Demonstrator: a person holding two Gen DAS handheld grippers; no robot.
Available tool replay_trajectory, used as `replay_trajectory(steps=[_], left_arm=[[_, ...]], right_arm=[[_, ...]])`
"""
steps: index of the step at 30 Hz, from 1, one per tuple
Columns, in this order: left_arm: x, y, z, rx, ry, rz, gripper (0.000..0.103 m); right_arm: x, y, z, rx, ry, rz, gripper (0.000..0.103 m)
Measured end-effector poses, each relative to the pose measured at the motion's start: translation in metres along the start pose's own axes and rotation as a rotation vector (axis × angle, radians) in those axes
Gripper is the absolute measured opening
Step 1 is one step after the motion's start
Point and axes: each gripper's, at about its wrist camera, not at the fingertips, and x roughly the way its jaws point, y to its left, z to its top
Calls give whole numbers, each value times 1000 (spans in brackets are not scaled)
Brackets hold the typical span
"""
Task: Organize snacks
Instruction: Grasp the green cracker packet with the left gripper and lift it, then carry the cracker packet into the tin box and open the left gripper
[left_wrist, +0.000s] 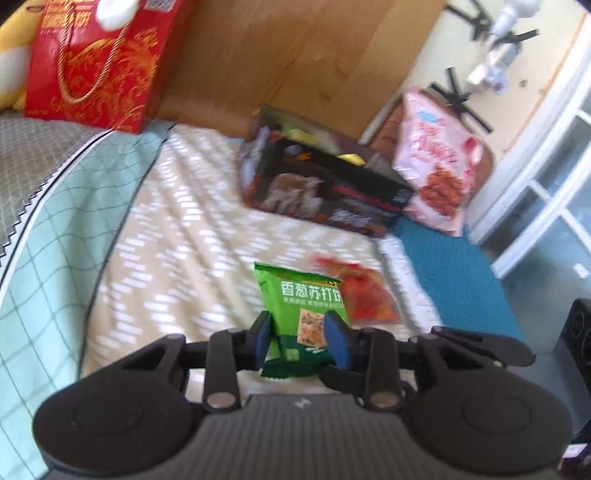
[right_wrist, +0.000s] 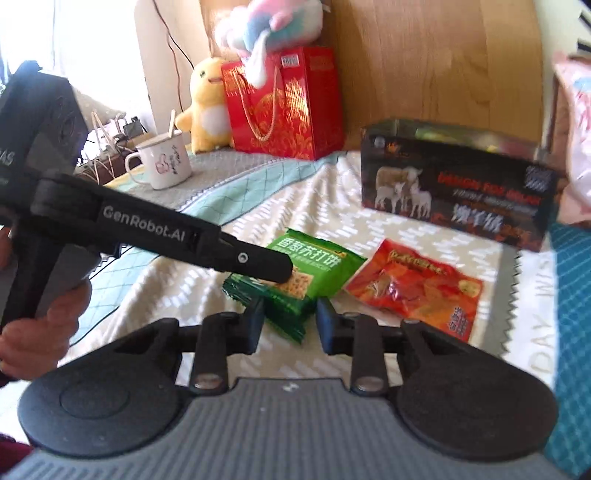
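Plush toys, a yellow duck (right_wrist: 207, 107) among them, prop against the far-left headboard beside the glossy red gift bag (right_wrist: 286, 107), its cord handles looped, and an enamel mug (right_wrist: 162, 162) stands nearer. Centre stage on the soft zigzag blanket (right_wrist: 207, 269), the crinkly green cracker packet (left_wrist: 308, 314) gets double attention: the left gripper (left_wrist: 301, 338) clamps its blue pads on the packet's near end, while the right gripper (right_wrist: 290, 321) brackets another corner, though whether it's pinching I can't tell. Probably lifting it toward the open dark carton (right_wrist: 458, 184) far right. Just right lies the slick red snack pouch (right_wrist: 417, 291).
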Motion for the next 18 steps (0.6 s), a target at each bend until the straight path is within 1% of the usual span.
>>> replay_trajectory(steps=[2, 4, 7, 10, 12, 14, 16, 18], left_arm=[[-3, -13, -3, 23, -20, -38, 29], [2, -27, -4, 50, -19, -44, 29], [19, -48, -9, 105, 5, -44, 29], [38, -58, -14, 108, 45, -65, 30], [48, -63, -17, 109, 73, -78, 30], [56, -67, -20, 119, 107, -86, 32], [57, -69, -22, 128, 112, -85, 38], [55, -68, -20, 130, 115, -86, 42]], right_arm=[[-17, 4, -7, -34, -43, -35, 33], [-30, 2, -14, -41, -65, -68, 33], [-38, -5, -23, -42, -60, -128, 31], [-44, -15, -33, -18, -46, -173, 31], [-48, -26, -38, 20, -38, -182, 31], [-50, -33, -43, 47, -23, -179, 33], [-54, -36, -48, 57, -23, -176, 34], [-57, -38, -52, 60, -15, -169, 37]])
